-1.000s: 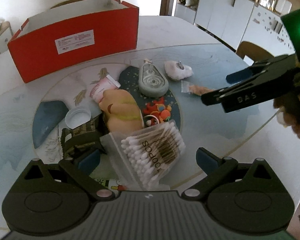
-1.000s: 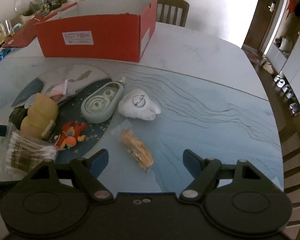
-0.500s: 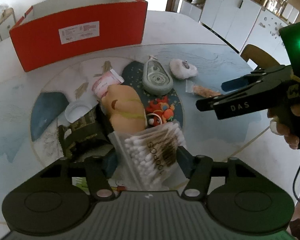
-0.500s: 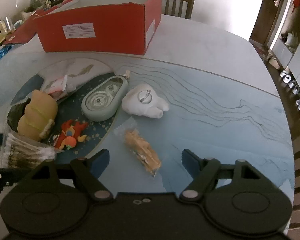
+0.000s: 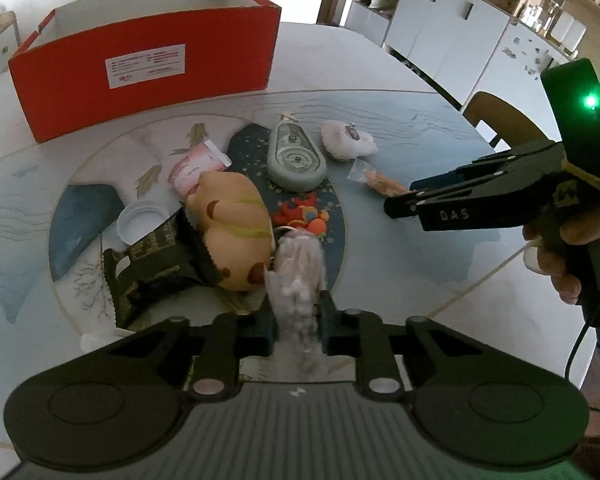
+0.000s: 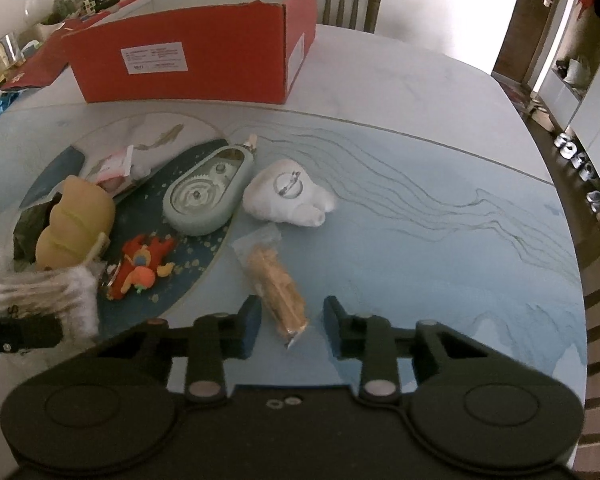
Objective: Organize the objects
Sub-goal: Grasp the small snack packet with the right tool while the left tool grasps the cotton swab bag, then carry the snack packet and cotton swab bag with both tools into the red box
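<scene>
Left wrist view: the left tongs (image 5: 298,320) are clamped on the clear plastic bag of white cotton swabs (image 5: 298,276), beside the tan plush toy (image 5: 234,220) on the blue-patterned worktop (image 5: 380,264).

Right wrist view: the right tongs (image 6: 292,322) are closing around the clear packet of orange-brown snack (image 6: 276,280), pads not yet touching; the open red cardboard box (image 6: 204,56) stands well behind.

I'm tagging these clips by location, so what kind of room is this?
Most likely a home dining area beside a kitchen. A large round dining table fills the view, wooden chairs stand at its edge, and white cabinets with open shelves of jars line the wall behind.
</scene>
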